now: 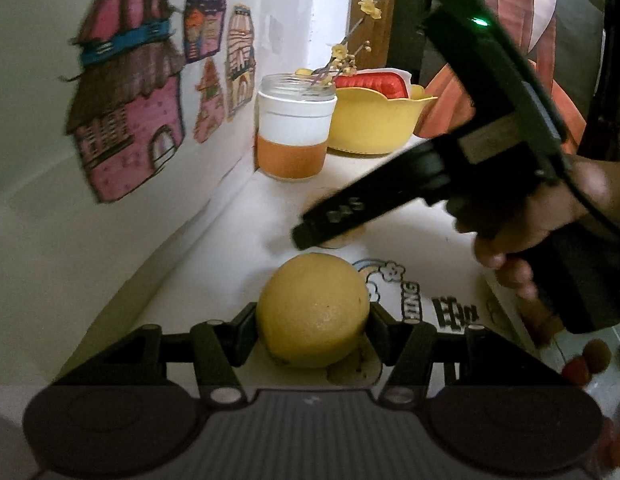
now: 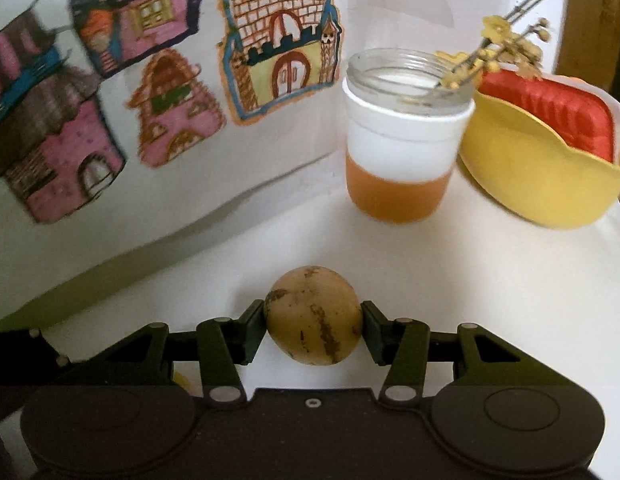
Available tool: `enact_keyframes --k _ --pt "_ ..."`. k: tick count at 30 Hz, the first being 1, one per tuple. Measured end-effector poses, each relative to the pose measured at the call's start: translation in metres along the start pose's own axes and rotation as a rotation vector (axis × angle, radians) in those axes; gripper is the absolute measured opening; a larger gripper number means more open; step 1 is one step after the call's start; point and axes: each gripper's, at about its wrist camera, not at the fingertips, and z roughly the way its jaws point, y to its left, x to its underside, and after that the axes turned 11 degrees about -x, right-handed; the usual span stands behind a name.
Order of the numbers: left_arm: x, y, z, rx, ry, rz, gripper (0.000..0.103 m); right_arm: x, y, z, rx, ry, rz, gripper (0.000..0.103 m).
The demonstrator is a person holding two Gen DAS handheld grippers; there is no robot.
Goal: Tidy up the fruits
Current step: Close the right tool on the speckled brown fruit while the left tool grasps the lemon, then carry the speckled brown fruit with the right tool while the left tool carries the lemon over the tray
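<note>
Left tongs (image 1: pixel 312 320) clamp a round yellow citrus (image 1: pixel 312 310); right tongs (image 2: pixel 313 320) pinch a brown-streaked oval fruit (image 2: pixel 313 314) that could slip short of the yellow plastic bowl (image 2: pixel 542 176).

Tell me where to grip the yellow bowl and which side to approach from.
Take the yellow bowl by its scalloped rim on the near side, coming from above, probably one finger inside. The body looks too wide to span; the jar crowds its left and the red item fills the back.

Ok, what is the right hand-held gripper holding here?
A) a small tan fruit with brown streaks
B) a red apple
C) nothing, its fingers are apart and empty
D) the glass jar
A: in the right wrist view the right hand-held gripper has both fingers pressed against a small tan fruit with brown streaks.
</note>
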Motion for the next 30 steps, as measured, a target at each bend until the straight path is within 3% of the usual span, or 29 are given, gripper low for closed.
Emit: enact_keyframes --k 17,30 --pt "0.042 0.011 -0.064 -0.034 0.022 -0.015 0.061 0.083 0.061 -0.071 -0.01 -0.02 0.001 0.052" --pt "0.074 -0.004 -0.105 0.034 0.018 -0.024 0.061 0.122 0.091 -0.123 0.028 -0.072 0.021 0.053"
